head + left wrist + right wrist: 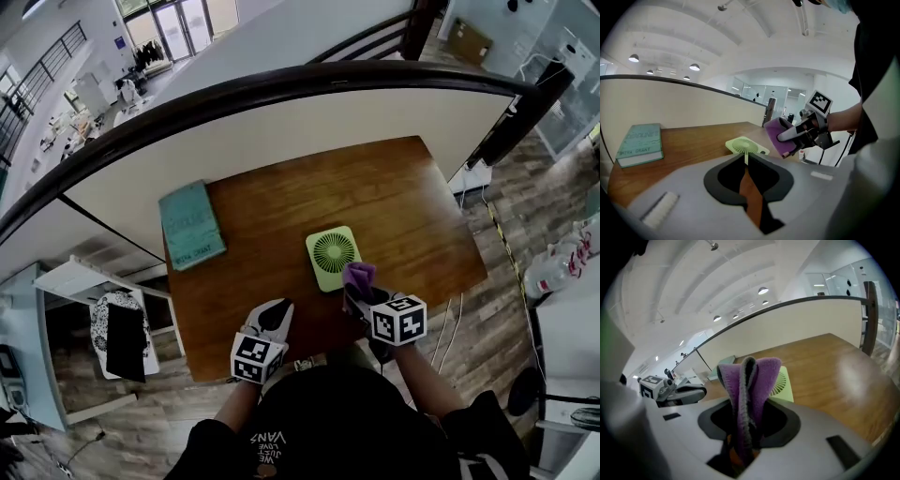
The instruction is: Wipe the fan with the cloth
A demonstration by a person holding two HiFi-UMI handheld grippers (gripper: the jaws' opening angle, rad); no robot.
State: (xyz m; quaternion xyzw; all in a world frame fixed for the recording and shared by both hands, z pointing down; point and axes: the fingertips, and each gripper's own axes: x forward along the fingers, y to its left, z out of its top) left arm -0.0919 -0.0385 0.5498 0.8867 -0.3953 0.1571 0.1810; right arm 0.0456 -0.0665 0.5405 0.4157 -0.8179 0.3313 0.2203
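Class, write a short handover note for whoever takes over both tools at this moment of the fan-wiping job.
Left tool: shut, empty, near the front edge of the table.
Right tool: shut on the purple cloth, at the near right corner of the fan; contact unclear.
Fan lies flat mid-table, a book to its left.
Done: cloth gripped. Left: wipe the fan.

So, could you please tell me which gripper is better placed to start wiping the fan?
Right. The right gripper is shut on the purple cloth, which is already at the green fan's near corner. The left gripper is shut on nothing and sits off to the fan's side.
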